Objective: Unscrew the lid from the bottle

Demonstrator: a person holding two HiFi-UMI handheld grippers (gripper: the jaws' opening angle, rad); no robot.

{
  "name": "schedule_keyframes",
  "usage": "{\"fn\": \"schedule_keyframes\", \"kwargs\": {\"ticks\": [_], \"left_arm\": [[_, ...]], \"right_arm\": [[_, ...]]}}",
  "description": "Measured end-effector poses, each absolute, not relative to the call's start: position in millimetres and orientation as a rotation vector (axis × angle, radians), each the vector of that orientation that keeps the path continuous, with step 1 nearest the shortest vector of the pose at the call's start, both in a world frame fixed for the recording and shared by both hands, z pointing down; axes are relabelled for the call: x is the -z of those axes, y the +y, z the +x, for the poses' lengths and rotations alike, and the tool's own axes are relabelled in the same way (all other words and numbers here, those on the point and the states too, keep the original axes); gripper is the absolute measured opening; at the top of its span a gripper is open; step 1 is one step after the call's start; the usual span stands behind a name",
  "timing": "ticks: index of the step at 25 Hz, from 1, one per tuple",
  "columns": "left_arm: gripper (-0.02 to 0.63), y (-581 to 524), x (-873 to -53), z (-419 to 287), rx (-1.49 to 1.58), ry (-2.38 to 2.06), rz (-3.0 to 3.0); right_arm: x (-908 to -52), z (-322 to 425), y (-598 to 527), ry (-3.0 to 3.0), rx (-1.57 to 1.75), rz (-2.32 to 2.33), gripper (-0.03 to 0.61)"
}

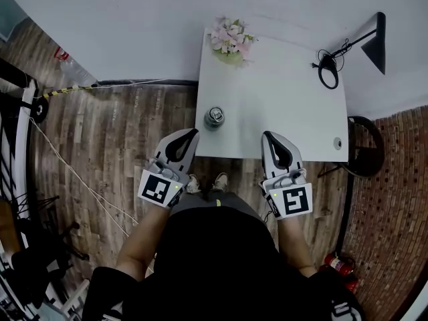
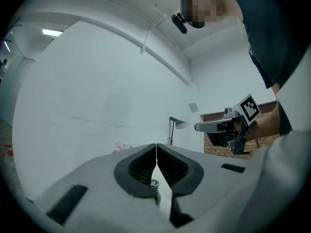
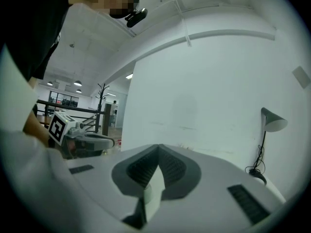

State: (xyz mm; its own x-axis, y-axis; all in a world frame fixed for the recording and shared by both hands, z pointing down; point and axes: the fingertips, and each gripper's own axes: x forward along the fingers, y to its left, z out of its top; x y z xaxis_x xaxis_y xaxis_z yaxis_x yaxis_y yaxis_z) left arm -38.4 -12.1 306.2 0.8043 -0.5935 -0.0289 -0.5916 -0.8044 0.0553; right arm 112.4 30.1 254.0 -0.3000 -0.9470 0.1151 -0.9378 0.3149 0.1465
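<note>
The bottle (image 1: pixel 214 117) stands upright near the front left edge of the white table (image 1: pixel 281 105), its shiny metal lid facing up. My left gripper (image 1: pixel 194 133) is shut and empty, just short of the table's front edge and a little to the left of the bottle. In the left gripper view the lid (image 2: pixel 154 182) shows low in the gap behind the closed left gripper (image 2: pixel 156 144). My right gripper (image 1: pixel 266 136) is also shut and empty, at the table's front edge to the right of the bottle. The right gripper (image 3: pixel 158 146) points over the table.
A bunch of pink flowers (image 1: pixel 231 39) sits at the table's far edge by the white wall. A black desk lamp (image 1: pixel 374 40) with its cable (image 1: pixel 328 69) stands at the far right. Wooden floor surrounds the table, and a brick wall (image 1: pixel 394 179) lies to the right.
</note>
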Motion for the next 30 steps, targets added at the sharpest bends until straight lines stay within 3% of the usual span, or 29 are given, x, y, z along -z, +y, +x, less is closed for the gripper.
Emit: {"fn": "schedule_keyframes", "kwargs": {"ticks": [12, 15, 18, 22, 30], "left_arm": [[0.026, -36.4, -387.3, -20.1, -0.073, -0.907, 2.814], [0.129, -43.6, -416.8, -10.5, -0.110, -0.862, 2.806], [0.190, -49.1, -447.7, 0.9, -0.154, -0.806, 2.845], [0.309, -55.8, -475.7, 19.9, -0.200, -0.737, 2.820], [0.359, -72.6, -504.7, 46.7, -0.277, -0.655, 2.927]], "right_arm": [[-320.5, 86.3, -17.5, -2.481, -0.034, 1.507, 0.014], [-337.2, 80.0, -27.5, -2.497, -0.063, 1.464, 0.015], [-352.4, 77.6, -34.3, -2.507, -0.086, 1.442, 0.030], [-370.5, 72.2, -39.5, -2.525, -0.107, 1.404, 0.107], [-399.1, 51.9, -49.5, -2.570, -0.100, 1.334, 0.218]]}}
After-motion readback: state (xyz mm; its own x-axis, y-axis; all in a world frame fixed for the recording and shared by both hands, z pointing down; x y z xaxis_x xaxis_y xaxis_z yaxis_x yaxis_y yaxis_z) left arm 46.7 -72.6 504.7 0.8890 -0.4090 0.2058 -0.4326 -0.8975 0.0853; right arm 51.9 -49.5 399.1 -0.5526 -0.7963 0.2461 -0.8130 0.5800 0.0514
